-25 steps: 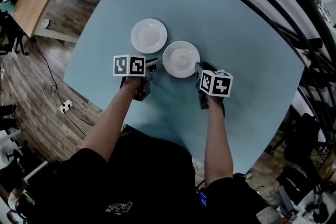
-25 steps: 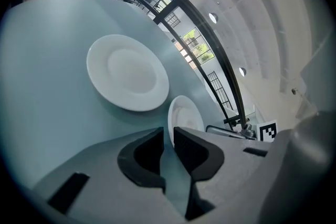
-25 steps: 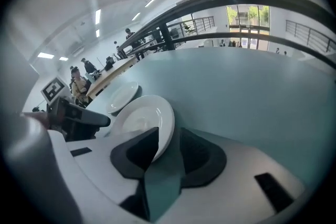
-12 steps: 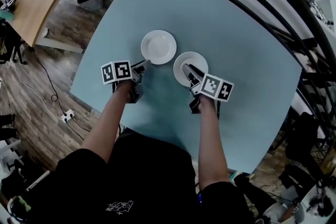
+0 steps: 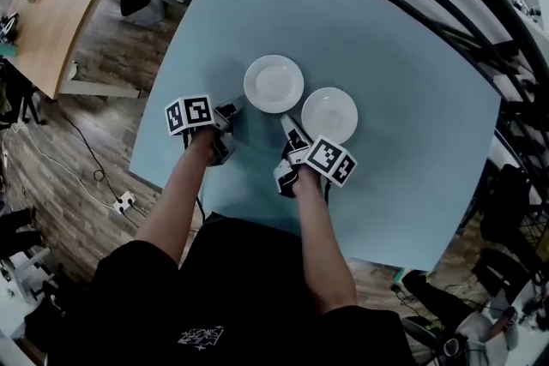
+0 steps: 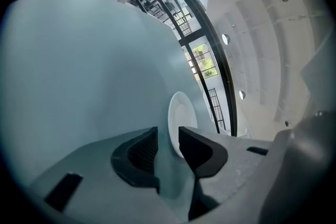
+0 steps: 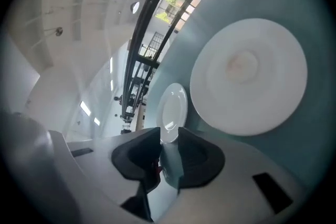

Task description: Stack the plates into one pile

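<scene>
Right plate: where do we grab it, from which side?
Best bet: take the right plate by its rim at the edge nearest the person, coming in low from there. It lies flat on the table, so only the rim offers a pinch; the left plate sits close on its far-left.

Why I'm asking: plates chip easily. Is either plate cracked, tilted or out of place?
Nothing stands out. The left plate and the right plate lie flat and look whole, side by side on the blue table. No spill shows.
</scene>
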A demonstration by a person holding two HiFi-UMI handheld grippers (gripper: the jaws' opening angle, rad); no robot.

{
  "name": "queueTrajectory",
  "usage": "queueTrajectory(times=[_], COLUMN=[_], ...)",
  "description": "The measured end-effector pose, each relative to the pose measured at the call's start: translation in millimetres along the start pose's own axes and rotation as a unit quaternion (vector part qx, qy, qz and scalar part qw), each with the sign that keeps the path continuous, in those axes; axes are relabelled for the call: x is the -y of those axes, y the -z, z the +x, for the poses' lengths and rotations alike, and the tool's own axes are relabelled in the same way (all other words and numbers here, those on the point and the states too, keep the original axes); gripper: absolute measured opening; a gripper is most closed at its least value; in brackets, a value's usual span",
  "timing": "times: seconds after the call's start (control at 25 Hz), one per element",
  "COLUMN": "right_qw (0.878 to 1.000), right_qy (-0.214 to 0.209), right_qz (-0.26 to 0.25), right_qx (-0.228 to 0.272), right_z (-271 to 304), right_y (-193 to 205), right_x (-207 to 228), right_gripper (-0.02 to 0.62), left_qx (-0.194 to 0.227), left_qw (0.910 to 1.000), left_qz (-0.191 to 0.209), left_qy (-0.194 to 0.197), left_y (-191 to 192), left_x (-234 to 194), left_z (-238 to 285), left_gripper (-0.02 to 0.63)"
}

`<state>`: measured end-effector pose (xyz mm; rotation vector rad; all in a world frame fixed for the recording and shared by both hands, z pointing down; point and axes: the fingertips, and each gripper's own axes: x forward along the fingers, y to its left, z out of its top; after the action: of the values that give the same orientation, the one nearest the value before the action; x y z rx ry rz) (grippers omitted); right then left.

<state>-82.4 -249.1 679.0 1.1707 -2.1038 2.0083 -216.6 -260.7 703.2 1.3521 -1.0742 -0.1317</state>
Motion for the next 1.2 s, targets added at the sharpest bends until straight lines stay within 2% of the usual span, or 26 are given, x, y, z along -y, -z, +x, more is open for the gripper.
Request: queueTrajectory(times=[0.2,0.36,0.52,0.68,0.76,0.96,1.2], right_qw=[0.995,0.989,0.984,0.982,0.983,0.984,0.987], right_qy=[0.027,0.041,0.038,0.056,0.061,0.057,0.045], right_qz=[0.085,0.112,0.135,0.141,0.140,0.129,0.104], right_qx=[0.054,0.086,0.106,0.110,0.106,0.105,0.111], right_z=[16,22,30,37,40,44,28], right_y=[0,-5,-11,-15,-14,-14,-16], right_x=[19,26,25,27,28,21,8], right_gripper=[0.101,0.093,0.077,0.037,0.028,0.026,0.026], left_qx=[-0.016,-0.035,-0.050,-0.067,-0.076,-0.084,-0.073], left_qw=[0.9998,0.9994,0.9987,0.9977,0.9970,0.9965,0.9971], left_qz=[0.000,-0.001,-0.008,-0.010,-0.004,0.005,0.016], left_qy=[0.010,0.004,0.000,-0.005,-0.010,-0.001,0.016], left_y=[-14,-18,-20,-19,-20,-25,-18], left_x=[1,1,1,0,-3,-2,16], left_z=[10,15,21,28,30,27,13], left_gripper=[0.106,0.106,0.106,0.080,0.038,0.034,0.034])
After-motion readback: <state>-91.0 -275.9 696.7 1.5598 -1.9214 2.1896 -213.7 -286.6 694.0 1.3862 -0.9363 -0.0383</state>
